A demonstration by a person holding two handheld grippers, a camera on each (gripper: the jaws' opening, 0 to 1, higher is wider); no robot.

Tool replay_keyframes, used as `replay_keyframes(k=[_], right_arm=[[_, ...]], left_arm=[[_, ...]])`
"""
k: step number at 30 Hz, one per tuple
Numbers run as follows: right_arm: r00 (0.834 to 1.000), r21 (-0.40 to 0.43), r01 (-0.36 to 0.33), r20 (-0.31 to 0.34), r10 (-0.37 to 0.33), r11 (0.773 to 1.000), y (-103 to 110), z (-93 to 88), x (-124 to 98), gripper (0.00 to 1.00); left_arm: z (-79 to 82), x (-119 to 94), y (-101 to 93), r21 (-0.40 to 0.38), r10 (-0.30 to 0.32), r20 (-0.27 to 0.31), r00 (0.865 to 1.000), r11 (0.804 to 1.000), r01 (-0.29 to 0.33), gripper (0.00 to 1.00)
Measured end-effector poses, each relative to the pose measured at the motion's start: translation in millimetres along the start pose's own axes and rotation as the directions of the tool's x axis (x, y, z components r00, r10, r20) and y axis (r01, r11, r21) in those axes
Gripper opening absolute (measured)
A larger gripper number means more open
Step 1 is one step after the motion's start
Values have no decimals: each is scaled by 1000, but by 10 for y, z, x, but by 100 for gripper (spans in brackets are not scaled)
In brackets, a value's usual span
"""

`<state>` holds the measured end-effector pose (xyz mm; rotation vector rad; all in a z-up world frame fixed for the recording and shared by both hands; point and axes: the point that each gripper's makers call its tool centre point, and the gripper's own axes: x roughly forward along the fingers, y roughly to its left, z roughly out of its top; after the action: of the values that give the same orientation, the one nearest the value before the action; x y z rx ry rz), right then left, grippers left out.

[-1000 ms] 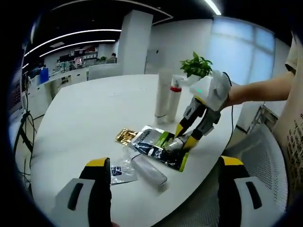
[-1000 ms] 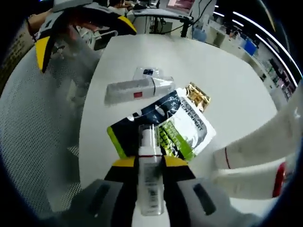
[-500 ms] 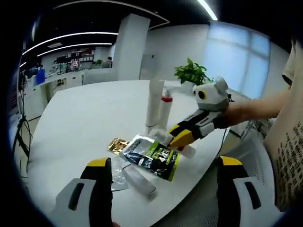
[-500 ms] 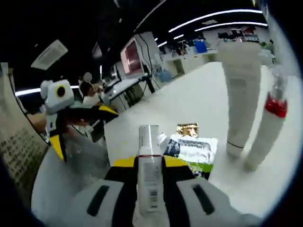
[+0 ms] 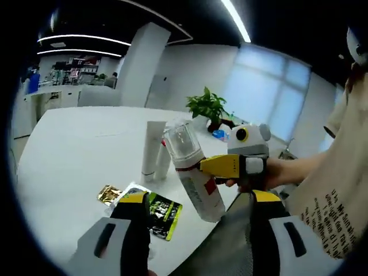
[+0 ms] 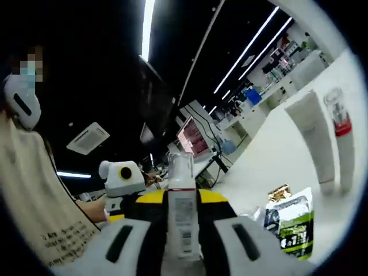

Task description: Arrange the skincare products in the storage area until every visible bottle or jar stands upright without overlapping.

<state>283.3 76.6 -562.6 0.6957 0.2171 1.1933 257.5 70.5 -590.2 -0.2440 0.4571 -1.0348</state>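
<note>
Holding the clear plastic bottle with the see-through cap and red band (image 5: 192,175) up in the air, the right gripper (image 5: 221,167) pinches it by the middle, well above the white round table (image 5: 75,144). In the right gripper view the same bottle (image 6: 182,210) sits squeezed between the two yellow-tipped jaws, cap pointing away.

The left gripper (image 5: 195,230) has its jaws spread wide and holds nothing.

To do this step well, I think the bottle should be turned so its cap faces up, then lowered gently onto a bare bit of table. A good spot looks to be beside the tall white tube (image 5: 152,146) and the slim bottle with the red collar (image 6: 339,144), which already stand upright close together. It should land near them but not touching, and the jaws should let go only when the bottom sits flat, or it may tip.

Lying flat on the table are a dark and green foil packet (image 5: 164,210) and a small gold packet (image 5: 108,194) just beside it. The bottle is see-through, but I cannot tell how full it is. A green potted plant (image 5: 208,106) stands far back.
</note>
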Motion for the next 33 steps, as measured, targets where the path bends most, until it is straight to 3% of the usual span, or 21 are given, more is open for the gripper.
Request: replay_keyframes(k=[2, 5, 12, 16, 21, 23, 25, 27, 30, 33], right_arm=[[1000, 1, -21, 11, 21, 1000, 84, 25, -10, 19], [999, 3, -39, 17, 39, 999, 176, 36, -20, 19], [998, 17, -55, 29, 54, 998, 320, 18, -83, 19], [997, 18, -54, 55, 52, 998, 382, 61, -129, 20], [999, -57, 13, 51, -10, 998, 366, 124, -148, 26], [997, -64, 78, 3, -78, 995, 344, 116, -150, 28], [994, -174, 108, -5, -111, 979, 393, 173, -155, 27], [990, -186, 134, -11, -138, 973, 435, 221, -181, 27], [983, -216, 182, 47, -176, 959, 434, 395, -246, 28], [978, -245, 208, 65, -198, 947, 436, 493, -311, 25]], left_arm=[[51, -9, -113, -61, -58, 36, 998, 996, 60, 55], [111, -33, -243, -91, -120, 77, 990, 988, 126, 42], [27, -19, -363, -77, -159, 29, 987, 984, 161, 23], [79, -27, -432, -63, -169, 27, 985, 983, 170, 20], [137, 31, -398, 49, -123, -12, 992, 991, 123, 16], [137, 65, -406, 74, -113, -37, 993, 991, 116, 16], [171, 90, -450, 82, -133, -27, 991, 988, 135, 16], [206, 117, -488, 72, -153, -10, 988, 986, 153, 16], [178, 181, -510, 75, -170, -31, 985, 982, 172, 16], [121, 233, -534, 102, -185, -69, 980, 976, 191, 16]])
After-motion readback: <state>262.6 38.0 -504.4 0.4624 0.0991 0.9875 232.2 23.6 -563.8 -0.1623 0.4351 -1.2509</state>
